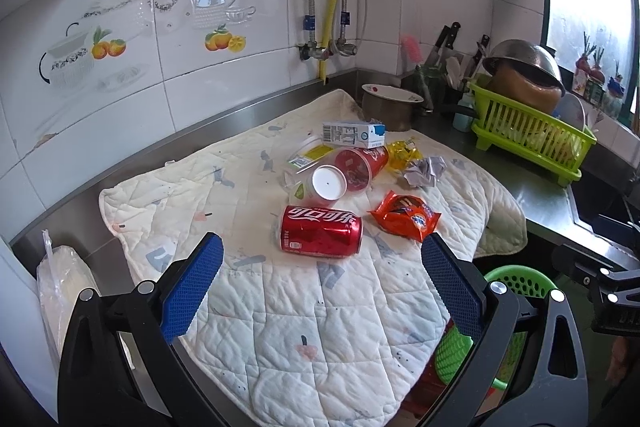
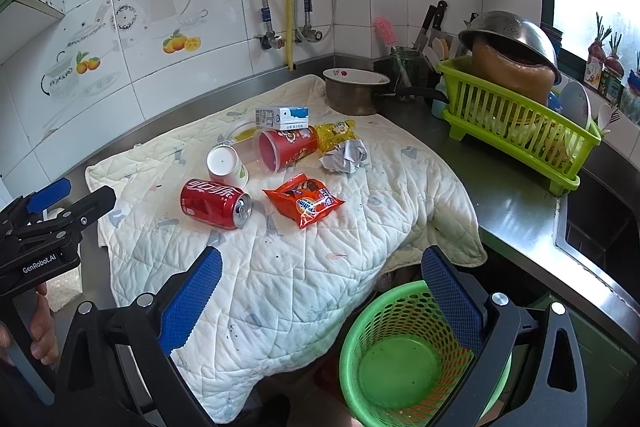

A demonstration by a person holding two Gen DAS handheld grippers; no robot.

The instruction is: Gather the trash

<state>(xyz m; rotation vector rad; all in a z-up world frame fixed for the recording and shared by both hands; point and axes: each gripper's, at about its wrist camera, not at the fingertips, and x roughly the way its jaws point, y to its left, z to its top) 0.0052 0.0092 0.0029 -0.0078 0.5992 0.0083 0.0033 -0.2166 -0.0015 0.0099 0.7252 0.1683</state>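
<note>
Trash lies on a white quilted cloth point(image 1: 280, 307) point(image 2: 300, 267): a red cola can point(image 1: 321, 231) point(image 2: 214, 203) on its side, an orange snack wrapper point(image 1: 406, 217) point(image 2: 304, 201), a white paper cup point(image 1: 326, 185) point(image 2: 226, 163), a red cup point(image 1: 360, 163) point(image 2: 286, 147), a small milk carton point(image 1: 354, 135) point(image 2: 282, 117), a yellow wrapper point(image 1: 404, 149) point(image 2: 336, 133) and crumpled paper point(image 1: 426, 171) point(image 2: 344, 157). A green mesh bin point(image 2: 404, 355) point(image 1: 516, 281) stands below the counter edge. My left gripper point(image 1: 322, 255) is open, just short of the can. My right gripper point(image 2: 322, 269) is open above the cloth's near edge and the bin.
A green dish rack point(image 1: 528, 139) point(image 2: 516, 131) with a metal bowl stands at the right. A small pot point(image 1: 390, 105) point(image 2: 354, 93) sits behind the cloth. A sink point(image 2: 600, 227) lies at the far right. A plastic bag point(image 1: 64, 283) sits left. The left gripper shows in the right wrist view point(image 2: 52, 203).
</note>
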